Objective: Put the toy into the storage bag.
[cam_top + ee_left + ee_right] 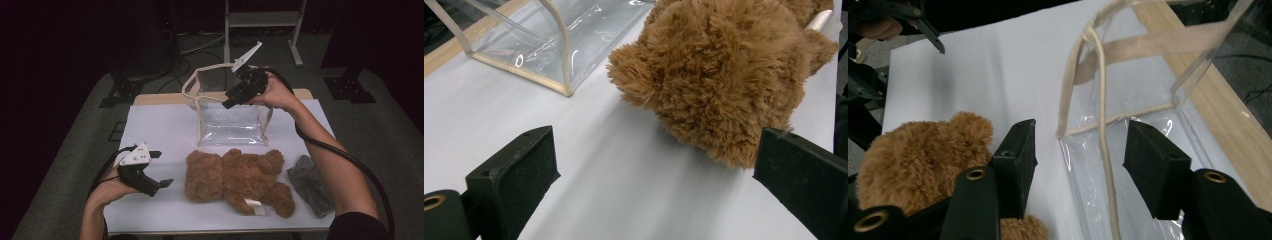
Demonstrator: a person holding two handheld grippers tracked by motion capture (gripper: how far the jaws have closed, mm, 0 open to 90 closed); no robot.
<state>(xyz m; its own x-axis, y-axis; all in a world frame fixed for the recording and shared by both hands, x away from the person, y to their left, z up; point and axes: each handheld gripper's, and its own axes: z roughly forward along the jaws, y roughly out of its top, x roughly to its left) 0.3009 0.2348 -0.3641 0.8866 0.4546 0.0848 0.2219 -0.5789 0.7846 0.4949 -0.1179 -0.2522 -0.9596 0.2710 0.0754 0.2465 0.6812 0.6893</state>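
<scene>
White table [150, 125]: bear [235, 180] not yet in bag [230, 127]; right hand-held gripper [234, 98] unclenched over rim (left hand-held gripper [159, 170] open, empty).

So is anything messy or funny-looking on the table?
A bit. The teddy bear lies flat on the white sheet instead of sitting, a white tag sticking out. The clear bag stands upright with nothing inside. Nothing looks spilled or broken.

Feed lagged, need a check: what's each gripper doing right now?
Left gripper: open, empty, beside the bear.
Right gripper: open, holding nothing, the bag rim between its jaws.
</scene>
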